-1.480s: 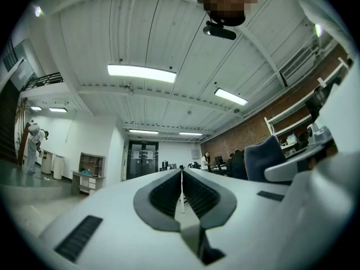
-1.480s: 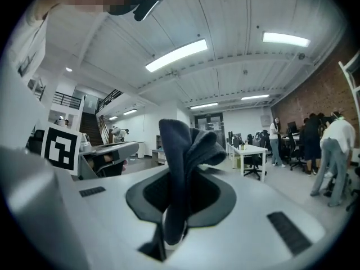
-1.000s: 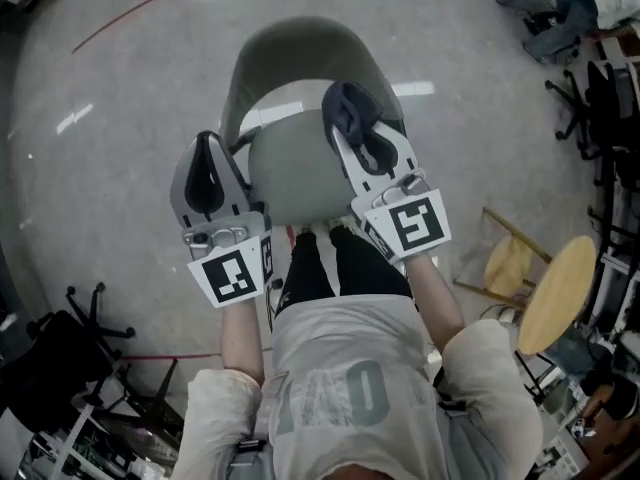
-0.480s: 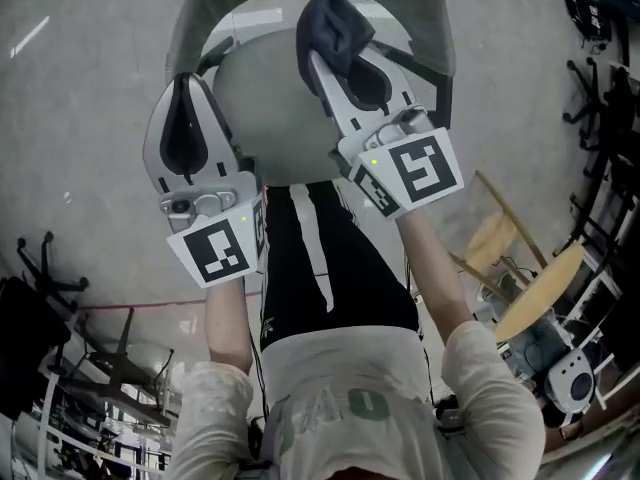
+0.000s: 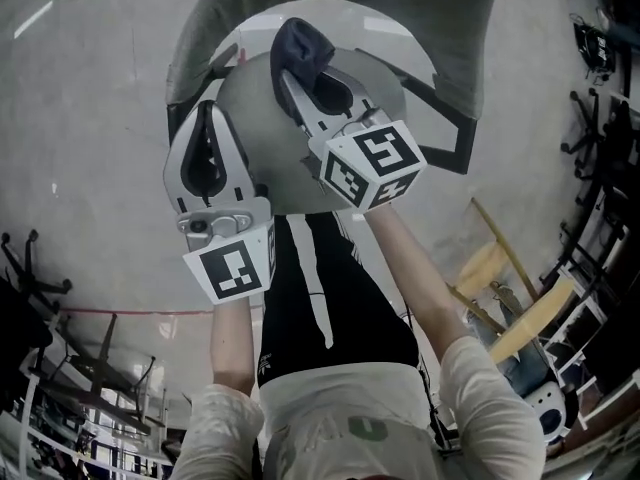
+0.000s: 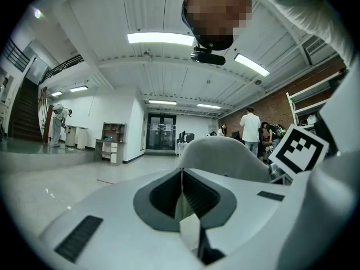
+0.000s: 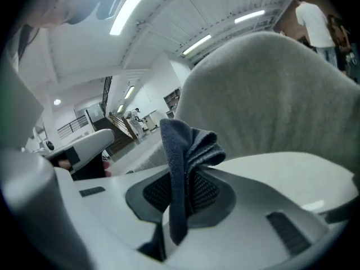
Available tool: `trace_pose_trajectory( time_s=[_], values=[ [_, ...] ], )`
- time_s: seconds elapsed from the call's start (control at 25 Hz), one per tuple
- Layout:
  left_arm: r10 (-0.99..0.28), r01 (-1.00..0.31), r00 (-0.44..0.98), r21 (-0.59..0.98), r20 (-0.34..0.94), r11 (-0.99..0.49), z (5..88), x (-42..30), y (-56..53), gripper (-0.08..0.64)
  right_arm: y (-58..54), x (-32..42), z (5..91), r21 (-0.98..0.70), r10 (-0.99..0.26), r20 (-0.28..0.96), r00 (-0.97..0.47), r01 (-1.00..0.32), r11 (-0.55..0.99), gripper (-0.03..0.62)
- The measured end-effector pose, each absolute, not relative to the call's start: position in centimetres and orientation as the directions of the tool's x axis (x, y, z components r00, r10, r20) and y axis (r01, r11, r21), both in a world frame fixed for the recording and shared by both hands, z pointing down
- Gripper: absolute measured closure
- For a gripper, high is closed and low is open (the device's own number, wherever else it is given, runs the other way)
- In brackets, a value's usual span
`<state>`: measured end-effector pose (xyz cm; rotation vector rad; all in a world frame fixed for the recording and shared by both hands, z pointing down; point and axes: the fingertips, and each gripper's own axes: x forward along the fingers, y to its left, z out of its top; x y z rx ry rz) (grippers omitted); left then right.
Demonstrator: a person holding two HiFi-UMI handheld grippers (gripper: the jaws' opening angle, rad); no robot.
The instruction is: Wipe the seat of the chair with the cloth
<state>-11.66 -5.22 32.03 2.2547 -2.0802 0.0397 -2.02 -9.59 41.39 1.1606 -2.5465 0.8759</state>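
The grey chair seat (image 5: 265, 118) lies below both grippers, with its backrest (image 5: 400, 13) beyond. My right gripper (image 5: 292, 66) is shut on a dark blue cloth (image 5: 300, 40), which bunches at its tip over the middle of the seat. In the right gripper view the cloth (image 7: 188, 151) hangs pinched between the jaws of the right gripper (image 7: 180, 180), in front of the backrest (image 7: 270, 94). My left gripper (image 5: 207, 116) hovers at the seat's left edge, shut with nothing in it. The left gripper (image 6: 181, 174) shows its jaws pressed together, and the backrest (image 6: 225, 156) sits ahead of them.
The chair's black base (image 5: 440, 128) shows to the right of the seat. A yellow wooden stool (image 5: 500, 298) stands on the floor at right. Black office-chair frames (image 5: 90, 368) crowd the lower left. People (image 6: 250, 125) stand far off in the room.
The right gripper has carried the cloth left and further in over the seat. The left gripper stayed shut at the seat's left edge. The chair now fills more of the head view.
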Motion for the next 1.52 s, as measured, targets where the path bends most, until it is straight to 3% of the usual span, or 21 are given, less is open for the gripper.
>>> trace_pose_trajectory(
  time_s=[0.28, 0.6, 0.92, 1.08, 1.52],
  values=[
    [-0.990, -0.998, 0.059, 0.040, 0.125, -0.054, 34.6, -12.6, -4.6, 0.540, -8.3, -6.8, 49.4, -0.798, -0.397, 0.447, -0.802, -0.558, 0.228, 0.543],
    [-0.975, -0.996, 0.055, 0.081, 0.216, -0.038, 38.2, -13.4, -2.4, 0.540, -7.3, -11.8, 56.1, -0.873, -0.224, 0.481, -0.848, -0.486, -0.032, 0.543],
    [-0.974, -0.995, 0.056, 0.099, 0.221, -0.034, 38.7, -13.2, -1.8, 0.540, -7.3, -12.7, 59.6, -0.762, -0.146, 0.628, -0.764, -0.642, 0.082, 0.543],
    [-0.975, -0.994, 0.059, 0.099, 0.216, -0.038, 38.5, -13.4, -1.8, 0.540, -7.3, -11.1, 61.1, -0.640, -0.120, 0.733, -0.669, -0.739, 0.211, 0.543],
    [-0.972, -0.992, 0.051, 0.124, 0.229, -0.023, 38.5, -12.5, -1.8, 0.540, -7.7, -4.1, 61.5, -0.428, -0.150, 0.851, -0.504, -0.829, 0.361, 0.543]
  ],
)
